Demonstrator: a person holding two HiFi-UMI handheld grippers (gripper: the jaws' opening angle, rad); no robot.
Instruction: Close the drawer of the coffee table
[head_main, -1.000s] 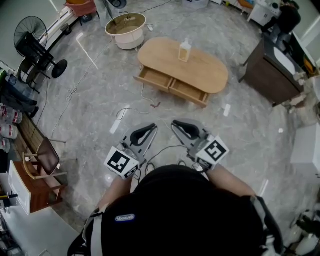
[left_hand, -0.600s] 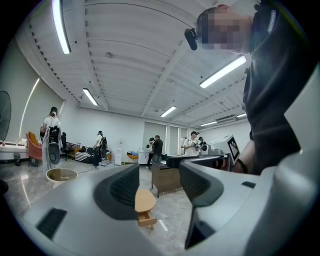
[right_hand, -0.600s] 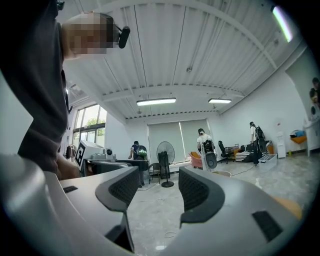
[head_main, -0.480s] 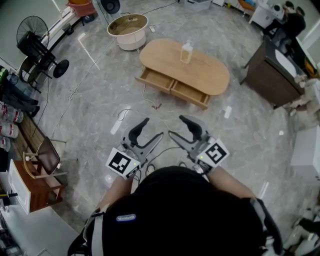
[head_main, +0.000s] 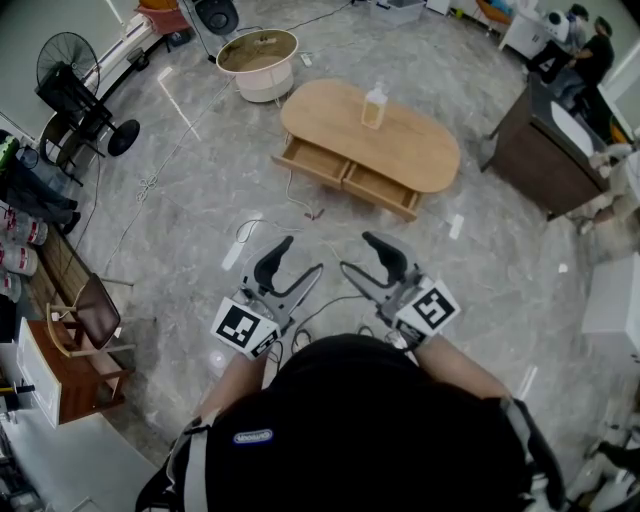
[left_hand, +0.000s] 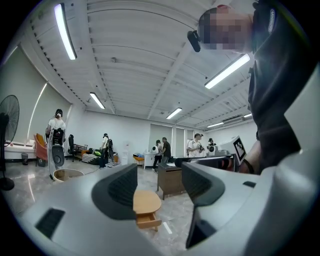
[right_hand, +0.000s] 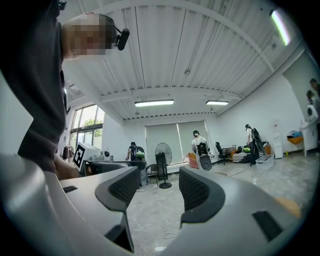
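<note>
Left tool (head_main: 300, 256), right tool (head_main: 358, 252): level, jaws newly wide, empty.

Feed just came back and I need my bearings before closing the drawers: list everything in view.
coffee table: one, light wood, oval, on the floor ahead
drawers: two, light wood, both pulled open on the table's near side
bottle: one, pale yellow, upright on the table
tub: one, cream, round, beyond the table's left end
fan: one, black, far left
cabinet: one, dark brown, right of the table
chair: one, brown, near left
left gripper: one, grey, jaws have just been opening, nothing between them
right gripper: one, grey, jaws have just been opening, nothing between them
</note>
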